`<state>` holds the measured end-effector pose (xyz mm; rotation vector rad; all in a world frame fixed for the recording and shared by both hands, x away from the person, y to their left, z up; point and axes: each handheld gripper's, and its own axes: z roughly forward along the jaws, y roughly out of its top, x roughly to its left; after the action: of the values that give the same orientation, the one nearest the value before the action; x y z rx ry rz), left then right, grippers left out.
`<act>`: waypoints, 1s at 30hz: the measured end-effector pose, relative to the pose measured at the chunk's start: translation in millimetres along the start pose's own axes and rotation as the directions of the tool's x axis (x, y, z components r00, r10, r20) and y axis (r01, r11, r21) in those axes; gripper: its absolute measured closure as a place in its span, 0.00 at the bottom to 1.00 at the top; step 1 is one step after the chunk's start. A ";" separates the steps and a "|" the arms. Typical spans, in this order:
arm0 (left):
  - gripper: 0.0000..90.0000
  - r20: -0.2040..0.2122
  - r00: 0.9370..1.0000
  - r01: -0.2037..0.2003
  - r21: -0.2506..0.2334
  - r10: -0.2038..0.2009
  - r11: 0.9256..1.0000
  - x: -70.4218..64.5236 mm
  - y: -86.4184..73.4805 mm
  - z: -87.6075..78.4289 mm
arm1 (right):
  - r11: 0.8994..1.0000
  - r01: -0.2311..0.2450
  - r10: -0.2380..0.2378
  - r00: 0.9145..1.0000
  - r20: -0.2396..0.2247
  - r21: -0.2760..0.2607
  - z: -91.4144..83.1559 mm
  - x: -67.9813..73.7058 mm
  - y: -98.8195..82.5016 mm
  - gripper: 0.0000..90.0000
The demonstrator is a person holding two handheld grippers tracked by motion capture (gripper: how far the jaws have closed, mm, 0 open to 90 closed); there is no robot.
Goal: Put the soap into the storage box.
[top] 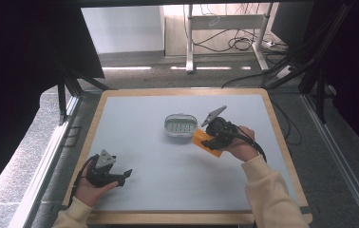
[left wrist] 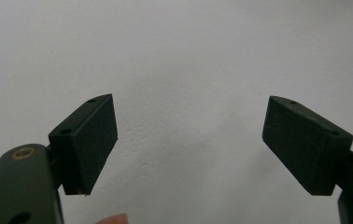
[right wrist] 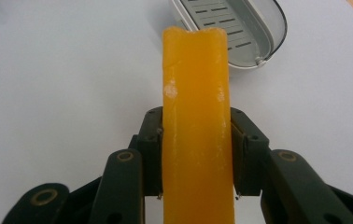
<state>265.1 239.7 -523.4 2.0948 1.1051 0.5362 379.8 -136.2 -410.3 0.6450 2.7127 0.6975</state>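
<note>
Soap bar (right wrist: 197,126) sits clamped inside right claw (right wrist: 197,154).

a translucent orange soap bar (right wrist: 197,126), held off the table, beside a white oval slotted soap dish (top: 180,125).

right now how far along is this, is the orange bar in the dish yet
Not yet. Done so far: the right gripper has the orange bar clamped between its jaws and lifted off the table. In hand: the bar sits just beside the slotted dish, pointing toward it. Left, probably: move it over the dish and let go. The left gripper is open and idle near the table's front corner.
</note>
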 end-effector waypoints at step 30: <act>0.20 0.005 1.000 0.006 -0.003 -0.006 1.000 0.1 0.5 -0.8 | 1.000 0.030 -0.030 0.999 -0.029 0.003 11.4 -9.3 38.0 0.69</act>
<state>264.9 239.9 -522.5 2.0884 1.1069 0.5297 405.3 -106.3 -399.4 0.5988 2.7442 0.7003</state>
